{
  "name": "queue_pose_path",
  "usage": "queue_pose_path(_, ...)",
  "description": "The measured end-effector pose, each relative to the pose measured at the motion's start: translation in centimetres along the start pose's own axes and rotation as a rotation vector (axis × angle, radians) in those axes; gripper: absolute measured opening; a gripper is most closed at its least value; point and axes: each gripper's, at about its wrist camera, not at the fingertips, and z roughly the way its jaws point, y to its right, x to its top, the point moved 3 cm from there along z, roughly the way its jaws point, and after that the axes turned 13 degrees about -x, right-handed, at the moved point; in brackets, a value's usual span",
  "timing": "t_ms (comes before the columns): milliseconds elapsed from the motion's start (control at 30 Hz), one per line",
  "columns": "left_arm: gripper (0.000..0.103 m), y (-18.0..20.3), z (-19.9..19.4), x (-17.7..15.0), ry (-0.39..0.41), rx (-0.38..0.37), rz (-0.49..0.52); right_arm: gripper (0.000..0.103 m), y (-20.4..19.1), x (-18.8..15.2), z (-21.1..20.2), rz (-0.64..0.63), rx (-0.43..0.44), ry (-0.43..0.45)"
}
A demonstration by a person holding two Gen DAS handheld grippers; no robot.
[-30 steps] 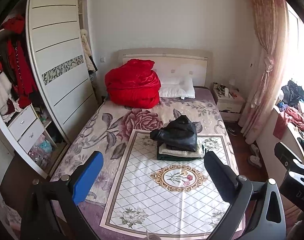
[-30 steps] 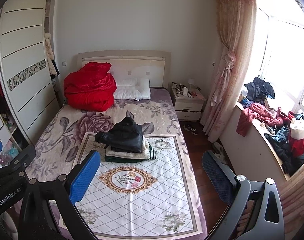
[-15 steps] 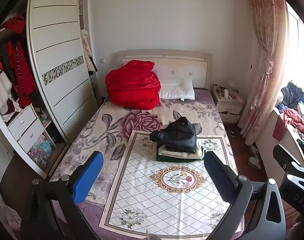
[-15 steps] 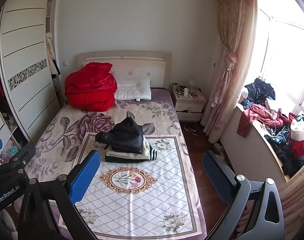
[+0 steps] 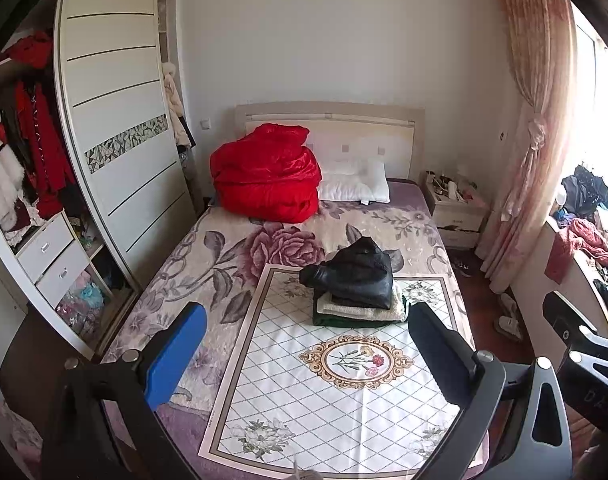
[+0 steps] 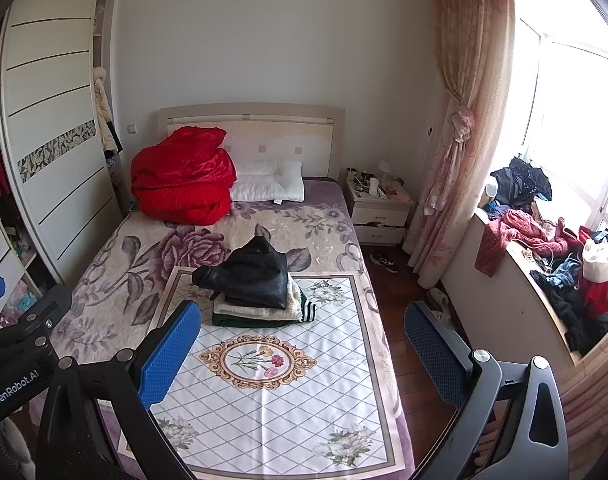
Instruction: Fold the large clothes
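Clothes for folding already sit as a small stack on the bed, and neither pair of tongs touches any garment. The left tongs stand wide apart and empty above the foot of the bed; the right tongs are equally wide and empty, held just beside them, their frame showing at the right edge of the left wrist view.

Ahead of both lies the white diamond-patterned mat spread over the floral bedspread, its near part bare. The stack rests at the mat's far end: a black leather jacket on top, a cream fleece layer under it, and a dark green piece at the bottom. The jacket's long axis runs across the bed, one sleeve end pointing left.

Unfolded garments appear to be heaped on the window ledge, to the right of the bed and well apart from both tongs. The right tongs are judged nearer to that heap, so the next pickup probably falls to that hand.
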Motion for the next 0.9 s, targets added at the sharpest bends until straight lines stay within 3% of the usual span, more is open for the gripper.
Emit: queue_pose_path(900,0.103,-0.17,-0.34,-0.14,0.005,0.0,-0.001,0.103,-0.01,0.14,-0.18,-0.001,-0.001,0.005)
